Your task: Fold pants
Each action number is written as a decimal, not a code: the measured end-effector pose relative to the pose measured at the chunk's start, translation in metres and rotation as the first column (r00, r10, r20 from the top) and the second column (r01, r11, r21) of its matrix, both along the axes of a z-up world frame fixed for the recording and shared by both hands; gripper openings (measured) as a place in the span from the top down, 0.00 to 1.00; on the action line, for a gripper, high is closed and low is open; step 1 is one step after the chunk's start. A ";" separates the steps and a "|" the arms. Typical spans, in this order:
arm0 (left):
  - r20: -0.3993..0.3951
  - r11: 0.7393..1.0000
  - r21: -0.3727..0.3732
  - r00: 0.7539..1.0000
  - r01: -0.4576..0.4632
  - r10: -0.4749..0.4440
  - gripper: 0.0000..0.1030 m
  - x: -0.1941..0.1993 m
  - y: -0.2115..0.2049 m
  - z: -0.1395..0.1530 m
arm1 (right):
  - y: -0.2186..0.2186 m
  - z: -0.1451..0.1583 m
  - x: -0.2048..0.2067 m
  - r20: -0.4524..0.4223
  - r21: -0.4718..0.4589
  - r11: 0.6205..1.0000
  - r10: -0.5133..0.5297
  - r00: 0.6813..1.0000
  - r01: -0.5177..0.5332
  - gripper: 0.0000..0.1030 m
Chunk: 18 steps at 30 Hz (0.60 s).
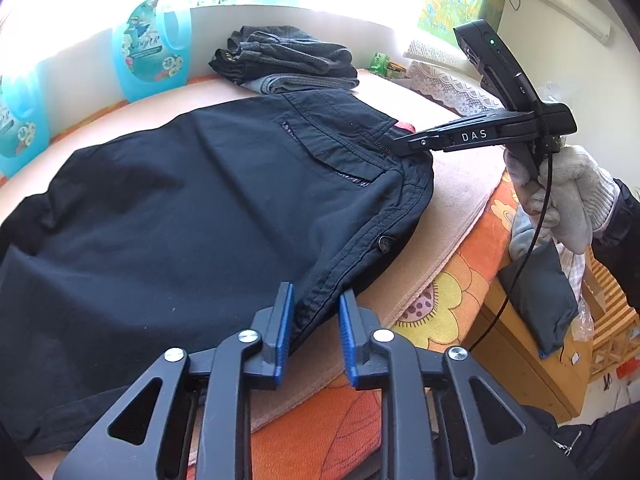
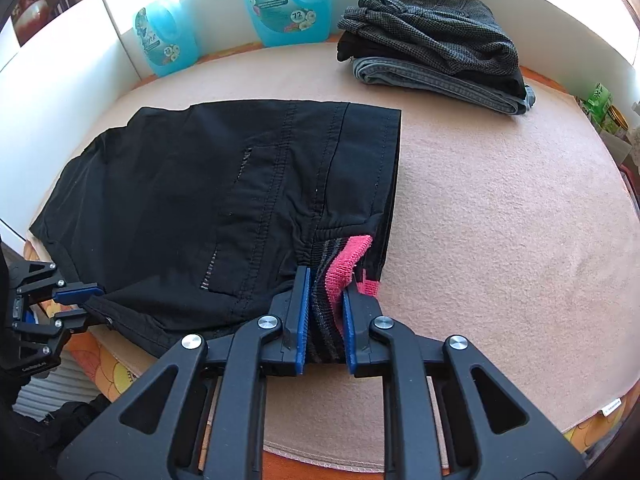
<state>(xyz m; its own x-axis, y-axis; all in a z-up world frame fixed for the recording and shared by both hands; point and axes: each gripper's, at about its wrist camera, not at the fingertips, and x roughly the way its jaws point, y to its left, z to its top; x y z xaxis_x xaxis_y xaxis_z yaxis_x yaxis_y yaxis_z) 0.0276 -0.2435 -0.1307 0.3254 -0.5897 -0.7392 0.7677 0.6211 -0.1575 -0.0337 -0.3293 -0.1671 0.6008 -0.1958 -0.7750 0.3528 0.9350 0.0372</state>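
We grip the black pants [image 2: 224, 184] at the waistband: right hand-held gripper [image 2: 325, 304] clamps the striped elastic, left hand-held gripper [image 1: 316, 312] straddles the hem at six o'clock, not visibly pinching. Next we judge a lift toward twelve o'clock.

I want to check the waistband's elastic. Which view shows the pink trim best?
The right wrist view: the pink trim lies close and unblocked between the right gripper pads. The left wrist view shows only a small red sliver beyond that gripper.
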 end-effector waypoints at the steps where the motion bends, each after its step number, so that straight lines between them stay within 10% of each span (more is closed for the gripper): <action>1: -0.003 1.000 -0.008 1.000 -0.005 0.005 0.68 -0.002 0.005 0.003 | -0.001 0.003 -0.002 -0.003 -0.004 1.000 -0.008 1.000 0.008 0.74; 9: 0.061 0.967 -0.070 0.966 -0.246 0.250 0.61 0.016 0.089 0.025 | 0.016 0.065 -0.007 0.108 -0.113 0.994 0.022 0.994 -0.010 0.50; 18: 0.050 0.806 0.000 0.805 -0.592 0.592 0.61 0.074 0.206 -0.005 | 0.056 0.098 0.116 0.119 -0.120 0.965 0.248 0.962 -0.234 0.47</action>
